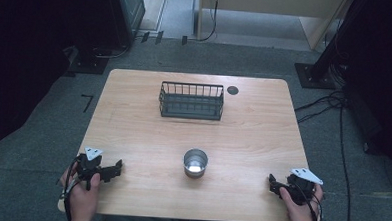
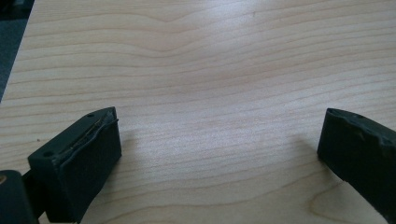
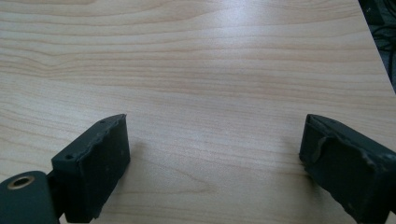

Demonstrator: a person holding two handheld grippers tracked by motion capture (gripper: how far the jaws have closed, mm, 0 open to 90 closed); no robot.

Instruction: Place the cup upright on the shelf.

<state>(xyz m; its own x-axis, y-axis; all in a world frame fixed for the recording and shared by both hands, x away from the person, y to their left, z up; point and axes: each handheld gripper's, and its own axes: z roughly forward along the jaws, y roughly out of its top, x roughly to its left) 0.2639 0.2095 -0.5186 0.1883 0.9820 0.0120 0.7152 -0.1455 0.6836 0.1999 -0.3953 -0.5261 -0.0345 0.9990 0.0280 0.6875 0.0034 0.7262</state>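
A small metal cup (image 1: pixel 195 163) stands upright on the wooden table (image 1: pixel 148 133), near the front and about midway between my two grippers. A black wire basket (image 1: pixel 191 100) stands farther back, near the table's middle. My left gripper (image 1: pixel 116 168) rests at the front left corner, held by a hand, and points right toward the cup. In the left gripper view its jaws stand wide apart over bare wood, so the left gripper (image 2: pixel 219 135) is open. My right gripper (image 1: pixel 273 184) rests at the front right corner, and in its own view the right gripper (image 3: pixel 215 140) is open with nothing between the jaws.
A dark round hole (image 1: pixel 233 90) sits in the tabletop just right of the basket. Grey carpet surrounds the table, with cables (image 1: pixel 329 104) and stand feet on the floor to the right and behind.
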